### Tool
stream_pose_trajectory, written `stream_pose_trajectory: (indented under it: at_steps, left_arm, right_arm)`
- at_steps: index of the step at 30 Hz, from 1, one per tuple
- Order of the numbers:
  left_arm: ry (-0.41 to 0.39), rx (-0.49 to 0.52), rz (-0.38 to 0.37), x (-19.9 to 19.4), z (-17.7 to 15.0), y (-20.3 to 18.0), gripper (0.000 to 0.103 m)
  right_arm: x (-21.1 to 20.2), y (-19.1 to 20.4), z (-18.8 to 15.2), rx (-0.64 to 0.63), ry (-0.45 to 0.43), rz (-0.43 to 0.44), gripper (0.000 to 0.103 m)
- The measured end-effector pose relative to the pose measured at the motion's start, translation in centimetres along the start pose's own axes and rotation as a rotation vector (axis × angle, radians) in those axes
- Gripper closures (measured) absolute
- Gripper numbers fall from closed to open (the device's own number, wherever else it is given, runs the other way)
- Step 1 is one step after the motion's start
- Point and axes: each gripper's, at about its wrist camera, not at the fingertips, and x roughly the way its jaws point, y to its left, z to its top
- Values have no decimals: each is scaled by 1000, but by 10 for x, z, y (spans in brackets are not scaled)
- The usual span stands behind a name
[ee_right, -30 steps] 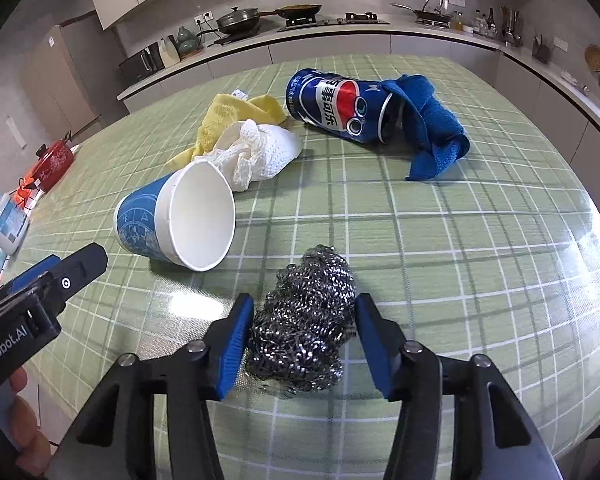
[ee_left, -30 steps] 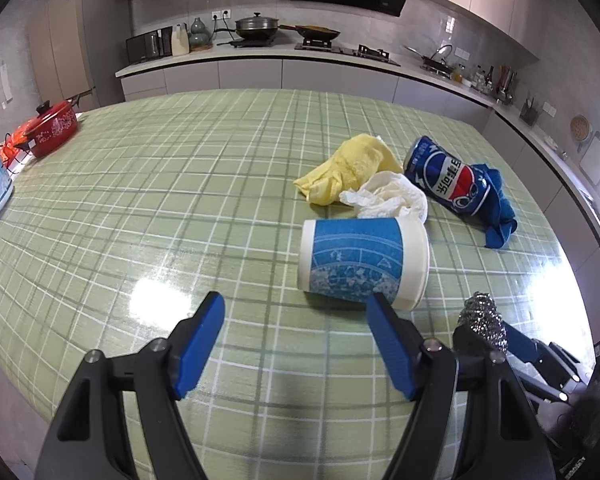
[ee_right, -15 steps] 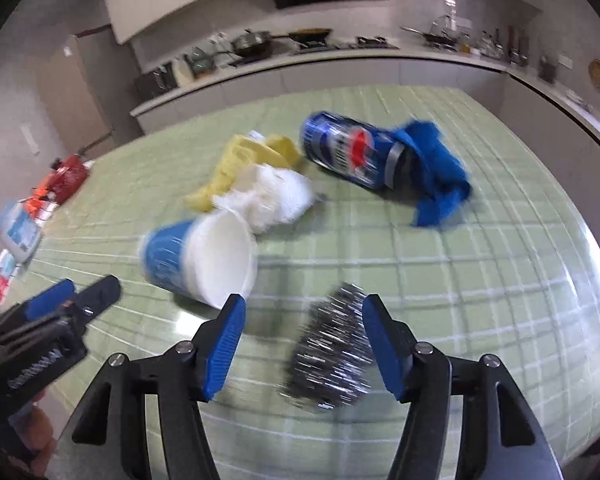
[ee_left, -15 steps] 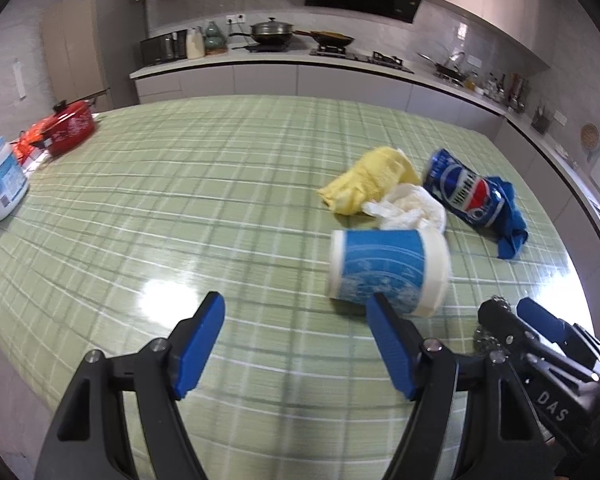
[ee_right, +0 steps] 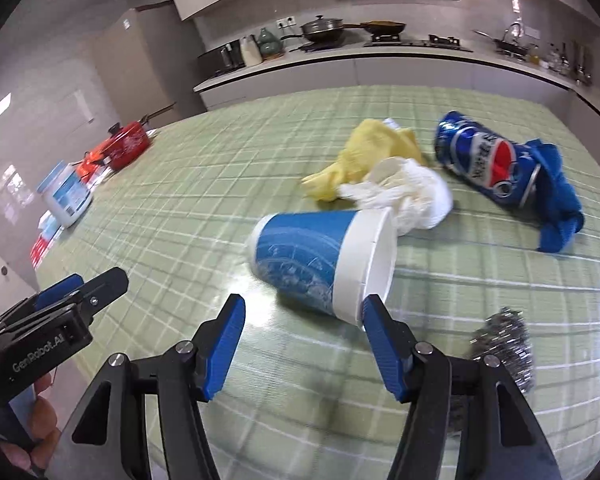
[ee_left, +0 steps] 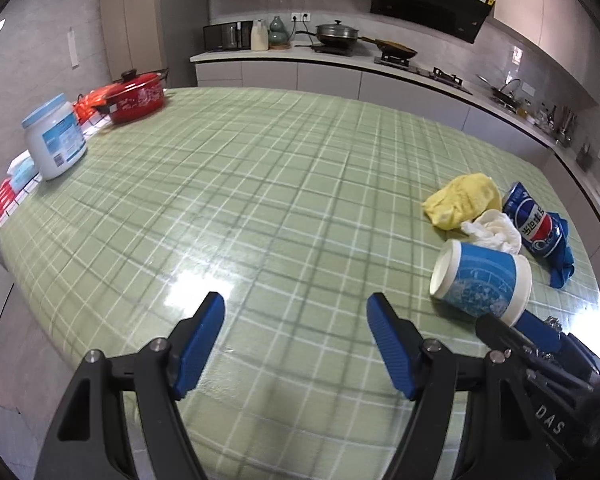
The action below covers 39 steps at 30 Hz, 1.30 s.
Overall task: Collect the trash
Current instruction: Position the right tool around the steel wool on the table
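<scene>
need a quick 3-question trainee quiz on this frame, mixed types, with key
1. True or false: the paper cup stands upright on the table.
2. Which item touches the soda can? A) steel scourer B) blue cloth C) red pot
3. Fill in: the right hand-held gripper holds ____.

Key: 1. False, it lies on its side. 2. B. 3. Nothing; its jaws have just been opening and the scourer lies to the side of them.

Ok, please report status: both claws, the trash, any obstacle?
Left claw open, empty. Right claw open, empty, jaws just widened. Blue-and-white paper cup lying ahead of it. Steel wool scrubber beside right finger, clear of path.
</scene>
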Motion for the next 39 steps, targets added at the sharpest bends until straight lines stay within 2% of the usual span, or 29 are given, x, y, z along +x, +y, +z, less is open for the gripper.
stream_pose_trajectory:
  at_steps: [11,14,23,34,39]
  left_arm:
    - [1,5,-7,-6,-6,15,28]
    - [-1,3,-6,-7,-5,18,28]
    - [31,53,-75,-3,-10,-10,28]
    - [67,36,-63,2,-21,-15,28]
    - [54,43,-43,0,-22,-16,28]
  right_arm:
    - [-2,41,-18,-42,20,84,40]
    - [-5,49,-21,-69,11,61,40]
    - [-27,12,-20,2,-22,-29,40]
    - [-33,-8,-15,19,-23,-61,40]
    - [-36,-16,-15,26,-25,-71,40]
